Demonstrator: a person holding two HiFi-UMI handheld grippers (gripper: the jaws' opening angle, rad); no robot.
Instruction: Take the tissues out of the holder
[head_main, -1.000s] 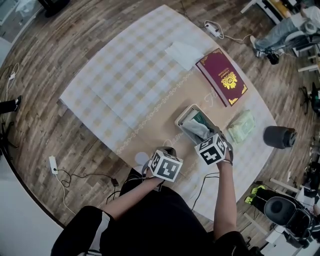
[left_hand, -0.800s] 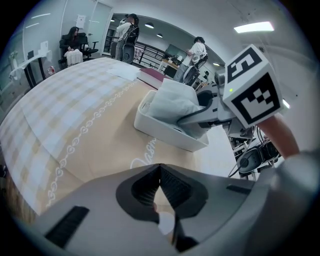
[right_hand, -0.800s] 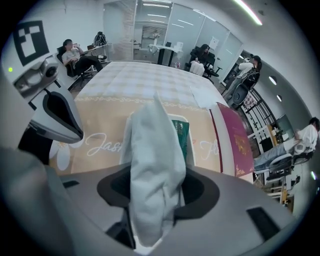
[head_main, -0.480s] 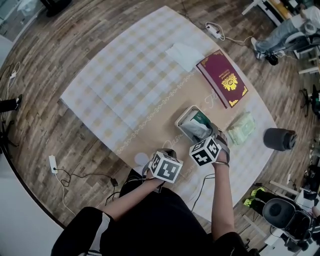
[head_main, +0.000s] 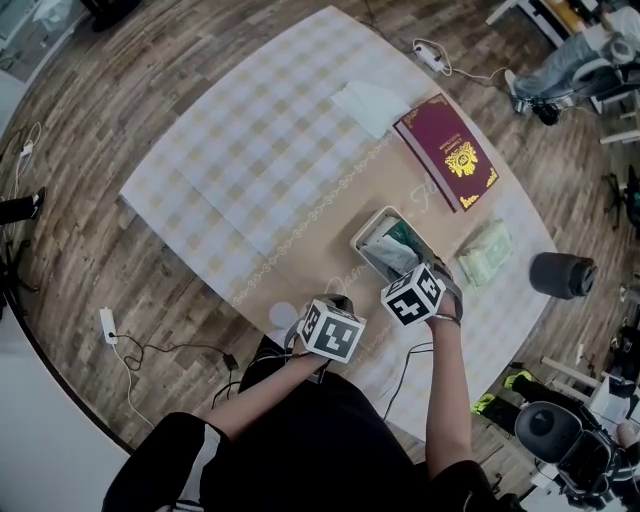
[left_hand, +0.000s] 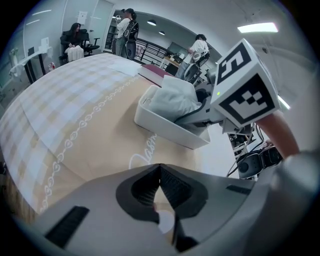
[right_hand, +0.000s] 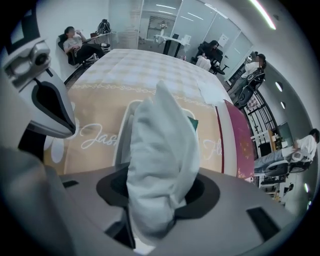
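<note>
A white rectangular holder (head_main: 362, 240) stands on the tan strip of the tablecloth. Its near end is under my right gripper (head_main: 410, 270). A soft white tissue pack (right_hand: 160, 145) sticks up out of the holder (right_hand: 121, 131) between the right gripper's jaws. Those jaws have just been closing, and they pinch the pack's lower end. From the left gripper view, the same pack (left_hand: 172, 100) bulges above the holder's wall (left_hand: 167, 127). My left gripper (head_main: 338, 303) hangs over the table's near edge, apart from the holder. It (left_hand: 160, 169) is shut on nothing.
A dark red book (head_main: 447, 152) lies beyond the holder, with a white sheet (head_main: 368, 105) further back. A pale green tissue pack (head_main: 483, 253) lies right of the holder. A small white disc (head_main: 284, 316) sits by the left gripper. People and office chairs surround the table.
The right gripper has shifted slightly left over the holder's near end. The left gripper has stayed where it was.
</note>
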